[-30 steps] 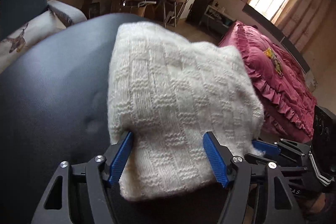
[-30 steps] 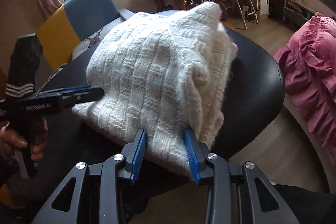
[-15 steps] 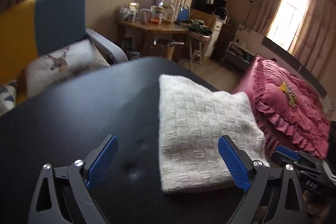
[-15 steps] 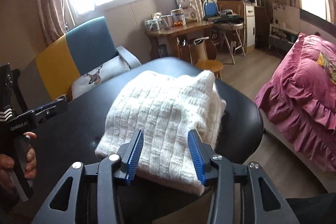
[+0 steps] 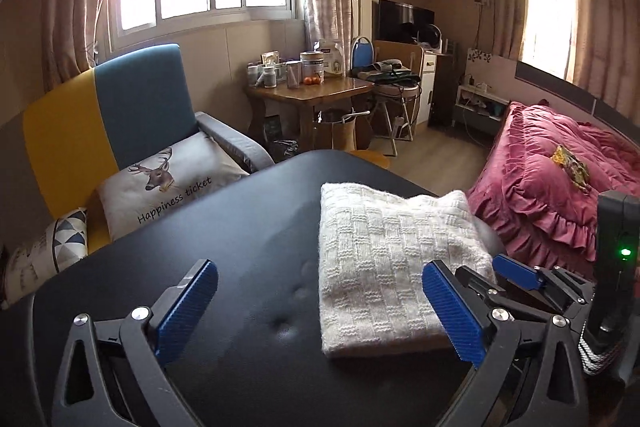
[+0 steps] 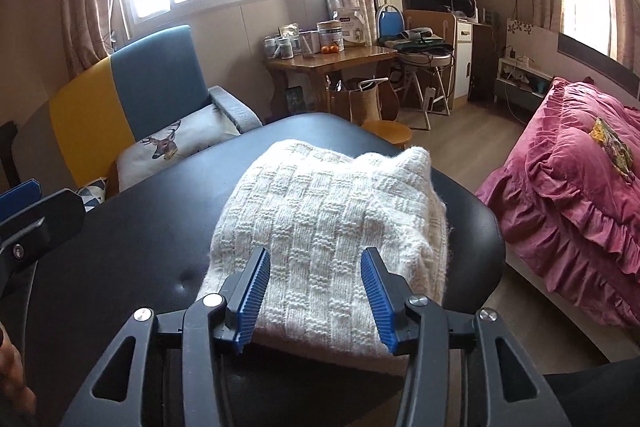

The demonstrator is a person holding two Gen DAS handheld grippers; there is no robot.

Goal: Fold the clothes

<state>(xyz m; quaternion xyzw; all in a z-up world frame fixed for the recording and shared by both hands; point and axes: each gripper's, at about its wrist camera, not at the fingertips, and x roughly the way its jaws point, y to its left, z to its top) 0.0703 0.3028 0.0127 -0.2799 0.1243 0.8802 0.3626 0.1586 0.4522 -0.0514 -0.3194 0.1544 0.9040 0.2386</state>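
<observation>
A folded white knitted sweater [image 5: 384, 263] lies flat on the right part of a black padded table [image 5: 200, 247]. It also shows in the right wrist view [image 6: 328, 223]. My left gripper [image 5: 320, 311] is wide open and empty, raised above and behind the sweater's near edge. My right gripper [image 6: 316, 291] is open and empty, held over the sweater's near edge without clamping it. The right gripper also shows at the right in the left wrist view [image 5: 532, 279]. The left gripper's tip shows at the left edge of the right wrist view [image 6: 24, 211].
A yellow and blue armchair [image 5: 100, 131] with a deer cushion [image 5: 172, 175] stands behind the table. A wooden table [image 5: 308, 95] with jars is at the back. A pink ruffled bed [image 5: 560, 187] lies to the right. A small wooden stool [image 6: 388, 133] stands past the table's far edge.
Both grippers have opened and let go of the sweater, then pulled back and upward. The sweater now rests flat on the table.
</observation>
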